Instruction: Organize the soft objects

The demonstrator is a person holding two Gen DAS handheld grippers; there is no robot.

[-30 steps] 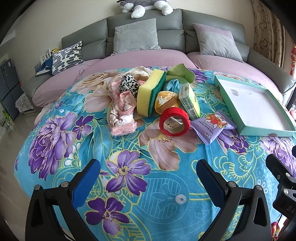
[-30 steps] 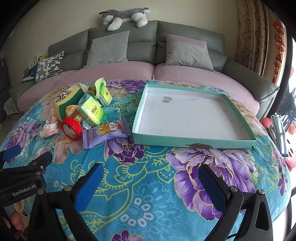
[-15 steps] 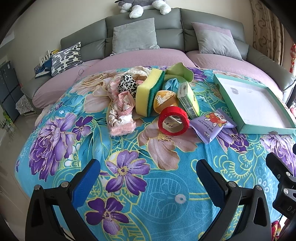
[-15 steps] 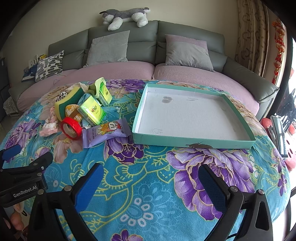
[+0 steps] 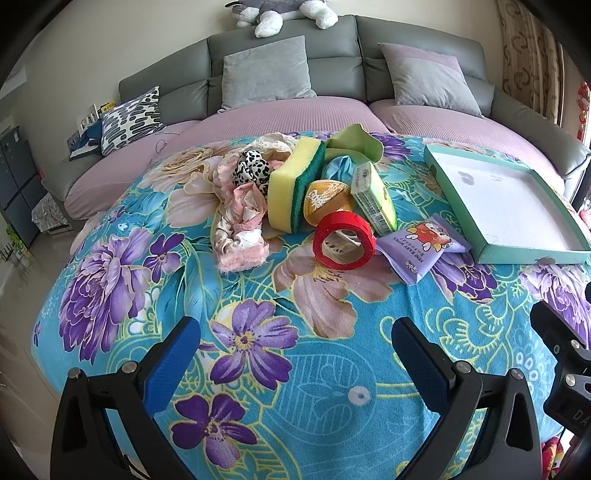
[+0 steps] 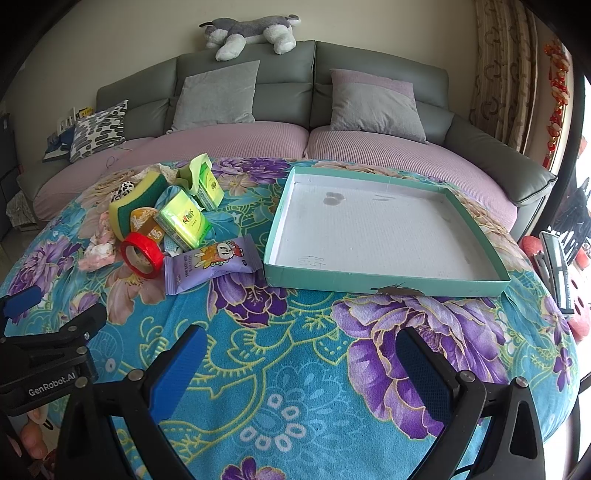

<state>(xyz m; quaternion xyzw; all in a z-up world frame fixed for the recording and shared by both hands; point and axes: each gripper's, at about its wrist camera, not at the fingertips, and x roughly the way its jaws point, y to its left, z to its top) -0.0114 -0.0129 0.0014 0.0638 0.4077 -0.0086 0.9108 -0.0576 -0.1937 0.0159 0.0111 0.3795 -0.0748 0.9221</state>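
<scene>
left gripper [image 5: 295, 350]: fingers wide apart, holding nothing; hovers over the flowered blanket [image 5: 295, 387], near its front edge
right gripper [image 6: 301, 363]: fingers spread apart, empty; hangs over the blanket in front of the tray
tray [image 6: 388, 282]: teal rim, white floor, nothing in it; lies on the blanket's right side
pile: heaped left of the tray; sponge [image 5: 291, 192] on edge, yellow with a green face; pink cloth [image 5: 240, 225] and spotted cloth [image 5: 251, 170] just left of it
tape roll [image 5: 343, 240]: red, at the pile's front, touching the purple wipes packet [image 5: 421, 243]
tissue packs [image 6: 181, 218]: green, behind the wipes
sofa [image 6: 258, 85]: grey, behind; plush dog [image 6: 251, 31] lies on its back
</scene>
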